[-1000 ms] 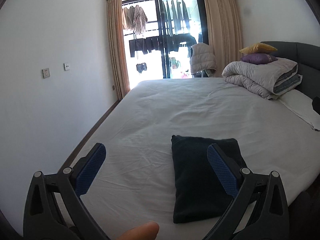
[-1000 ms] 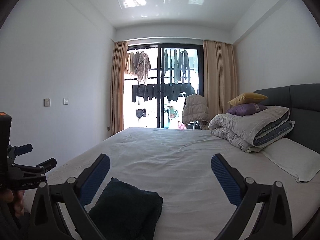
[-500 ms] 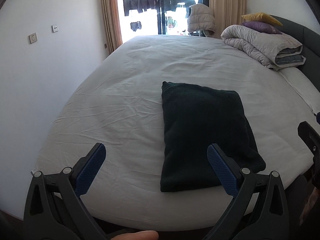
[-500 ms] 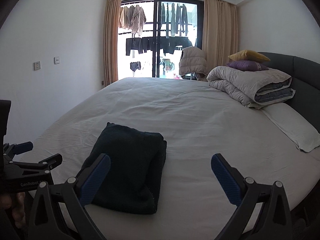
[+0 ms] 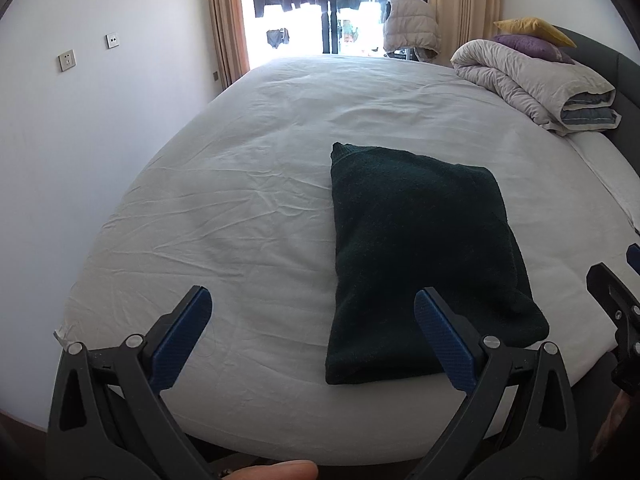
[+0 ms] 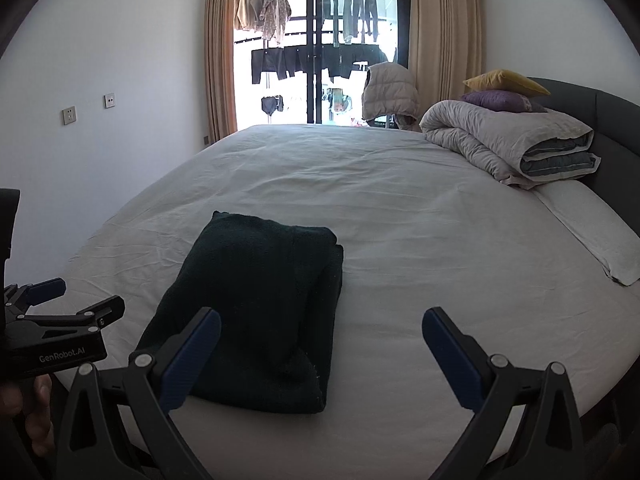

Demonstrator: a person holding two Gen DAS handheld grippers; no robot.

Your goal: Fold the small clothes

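a white-sheeted bed [image 5: 260, 184] fills both views, with a rolled grey duvet [image 6: 508, 144] at its far right. near the front edge lies the folded dark green garment [image 5: 416, 248], flat on the sheet. only the right wrist view shows the balcony laundry [image 6: 312, 28] in full. the left gripper [image 5: 308, 312] and right gripper [image 6: 320, 328] hover above the near edge, fingers spread wide, holding and touching nothing.
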